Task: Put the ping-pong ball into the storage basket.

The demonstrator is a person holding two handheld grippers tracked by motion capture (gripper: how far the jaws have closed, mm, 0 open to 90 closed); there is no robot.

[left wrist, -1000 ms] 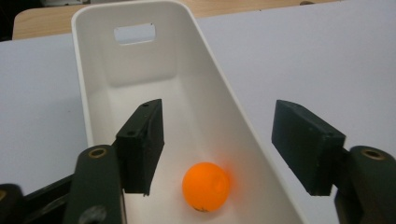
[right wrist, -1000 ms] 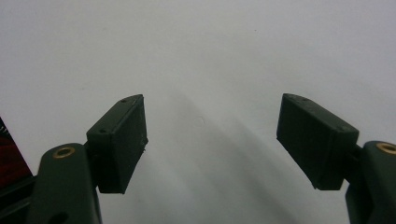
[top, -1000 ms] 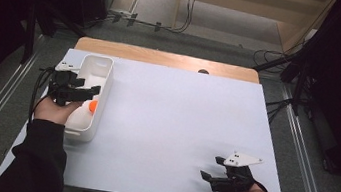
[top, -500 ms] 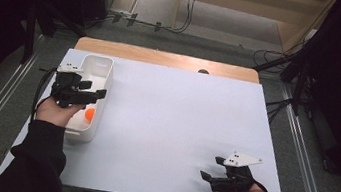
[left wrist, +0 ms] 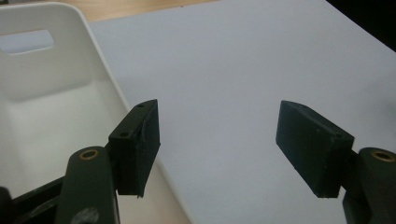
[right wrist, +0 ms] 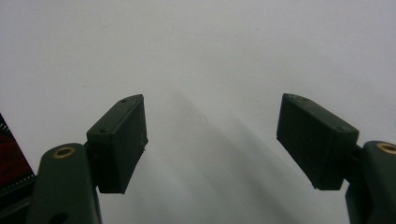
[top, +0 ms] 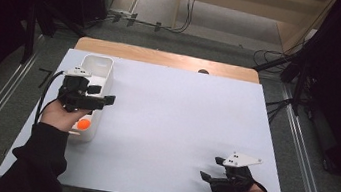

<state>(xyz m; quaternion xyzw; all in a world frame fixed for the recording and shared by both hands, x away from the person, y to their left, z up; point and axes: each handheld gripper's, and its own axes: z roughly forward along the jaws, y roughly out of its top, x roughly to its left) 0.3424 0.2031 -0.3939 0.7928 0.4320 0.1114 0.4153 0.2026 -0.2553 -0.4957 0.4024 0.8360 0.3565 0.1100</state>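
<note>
White table (top: 169, 126), one white bin (top: 99, 68) holding one orange ball (top: 84, 125), left gripper (left wrist: 217, 144) and right gripper (right wrist: 212, 142) both spread apart, empty

White table (top: 170, 121), 1 white bin (top: 99, 68) at left edge

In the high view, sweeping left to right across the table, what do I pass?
Left tongs above the white bin, with an orange object in the bin's near end → open stretch of white table → right tongs at the near right.
</note>
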